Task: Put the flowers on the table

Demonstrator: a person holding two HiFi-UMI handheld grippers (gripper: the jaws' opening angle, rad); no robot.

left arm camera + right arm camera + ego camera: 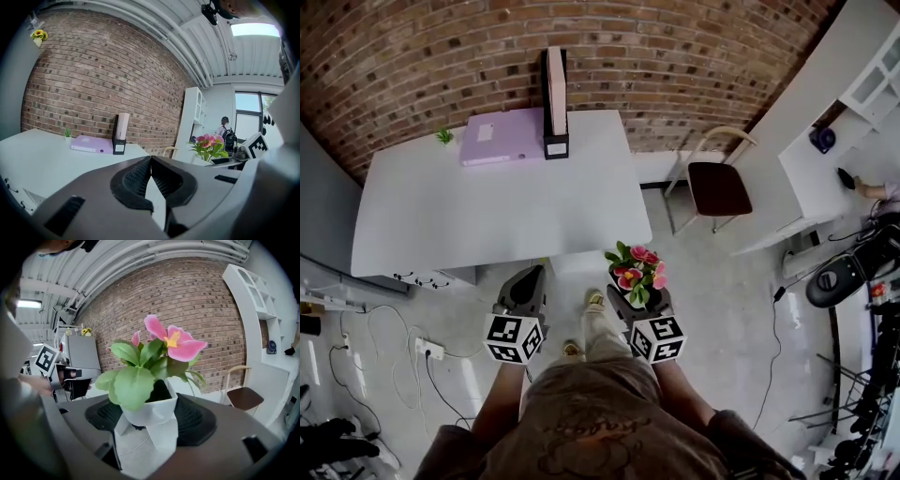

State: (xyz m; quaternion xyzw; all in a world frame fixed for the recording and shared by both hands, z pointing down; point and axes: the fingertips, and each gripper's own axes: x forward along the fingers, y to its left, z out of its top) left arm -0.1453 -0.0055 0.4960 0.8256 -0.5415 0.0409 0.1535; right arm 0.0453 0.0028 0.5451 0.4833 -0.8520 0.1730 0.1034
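Note:
The flowers (637, 267) are pink blooms with green leaves in a small white pot (150, 411). My right gripper (634, 292) is shut on the pot, with a pad on each side, and holds it upright over the floor just off the table's near right corner. The white table (487, 206) lies ahead and to the left. My left gripper (528, 277) hovers beside the right one, near the table's front edge. Its pads (140, 180) meet with nothing between them. The flowers (208, 145) show at the right of the left gripper view.
At the table's back stand a purple binder (502, 137), an upright file holder (555, 103) and a tiny green plant (444, 137). A chair (718, 187) and a white desk (825, 178) are to the right. Cables and a power strip (427, 349) lie on the floor at left.

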